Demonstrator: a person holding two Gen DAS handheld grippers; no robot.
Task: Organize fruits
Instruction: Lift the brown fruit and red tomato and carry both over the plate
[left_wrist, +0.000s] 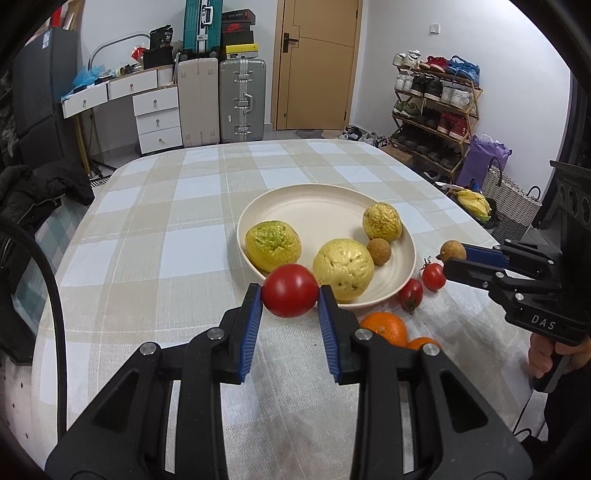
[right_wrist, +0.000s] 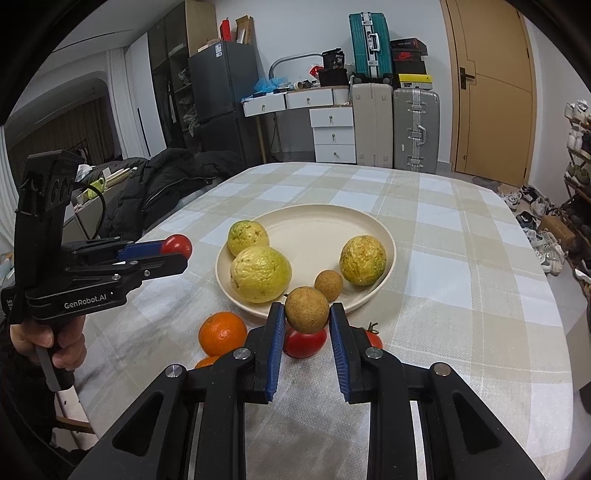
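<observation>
**Plate holds four fruits; both tools carry one more**

The cream plate (left_wrist: 295, 199) sits on the checked counter (left_wrist: 155, 229) and holds four pieces: three large yellow-green fruits (left_wrist: 273, 245) and one small brown round fruit (left_wrist: 379, 251). In the left wrist view, two of the yellow-green ones lie at the plate's near side, the third toward its far right, with the small brown one between that and the nearest.

The left tool (left_wrist: 290, 295) is clamped on a red tomato (left_wrist: 290, 290), held above the counter at the plate's near rim. The right tool (right_wrist: 306, 314) is closed on a brown round fruit (right_wrist: 306, 309), also lifted, just short of the plate's near edge.

Outside the plate, on the counter beside its near rim, lie two small tomatoes (left_wrist: 433, 276), an orange (left_wrist: 384, 328) and part of a second orange (left_wrist: 423, 343).
</observation>
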